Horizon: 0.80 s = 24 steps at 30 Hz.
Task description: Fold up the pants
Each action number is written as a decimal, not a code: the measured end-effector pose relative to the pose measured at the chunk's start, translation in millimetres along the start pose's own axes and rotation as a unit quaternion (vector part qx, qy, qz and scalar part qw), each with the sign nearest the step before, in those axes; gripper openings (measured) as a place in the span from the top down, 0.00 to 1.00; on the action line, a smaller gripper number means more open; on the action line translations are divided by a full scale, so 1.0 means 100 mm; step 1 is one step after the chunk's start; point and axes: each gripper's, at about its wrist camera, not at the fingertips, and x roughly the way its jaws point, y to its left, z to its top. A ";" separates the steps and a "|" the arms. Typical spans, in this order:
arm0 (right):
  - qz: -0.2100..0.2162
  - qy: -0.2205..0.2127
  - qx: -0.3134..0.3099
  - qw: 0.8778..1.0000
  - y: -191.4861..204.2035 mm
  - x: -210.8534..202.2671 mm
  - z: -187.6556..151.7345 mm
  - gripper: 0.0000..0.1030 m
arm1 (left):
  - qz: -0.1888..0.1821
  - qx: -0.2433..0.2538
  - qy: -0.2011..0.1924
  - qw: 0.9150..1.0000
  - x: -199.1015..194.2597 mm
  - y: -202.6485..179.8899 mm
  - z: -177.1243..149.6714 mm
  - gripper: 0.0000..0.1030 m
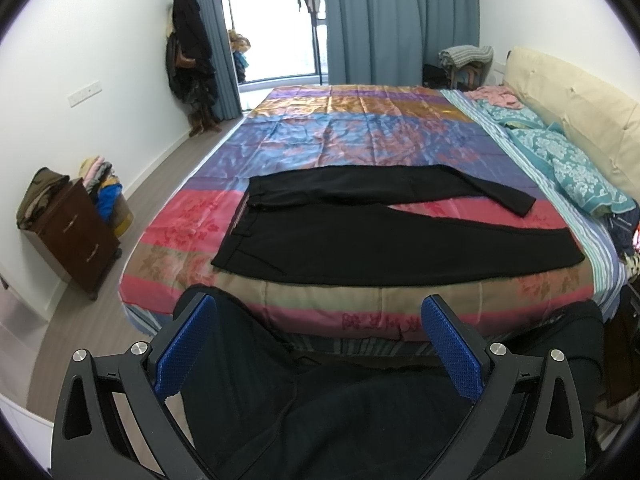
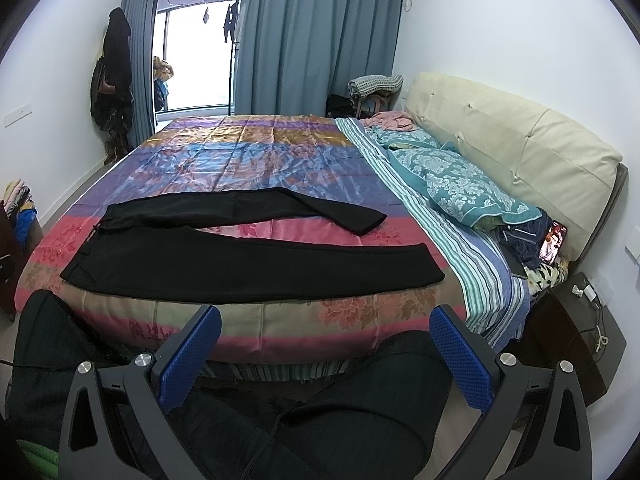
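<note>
Striped bedspread (bedroom), black pants

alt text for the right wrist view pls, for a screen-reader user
Black pants lie flat and unfolded on a bed's colourful striped bedspread, waistband left, legs spread apart toward the pillows on the right. In the foreground the right gripper is open, blue pads wide apart, holding nothing and short of the bed.
</note>
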 end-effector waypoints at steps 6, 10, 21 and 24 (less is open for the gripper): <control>0.001 0.001 -0.002 1.000 0.01 0.00 0.00 0.00 | 0.001 0.000 0.001 1.000 0.00 0.03 -0.02 0.00; 0.001 0.000 -0.002 1.000 0.00 0.01 0.00 0.00 | 0.002 0.003 0.003 1.000 -0.04 0.07 -0.07 0.00; 0.004 -0.002 -0.005 1.000 0.02 0.01 0.01 0.00 | -0.004 0.018 0.004 1.000 -0.02 0.07 0.01 0.00; 0.027 -0.028 -0.014 0.999 0.04 -0.04 0.07 0.00 | -0.014 0.017 -0.013 1.000 0.04 0.06 0.18 0.00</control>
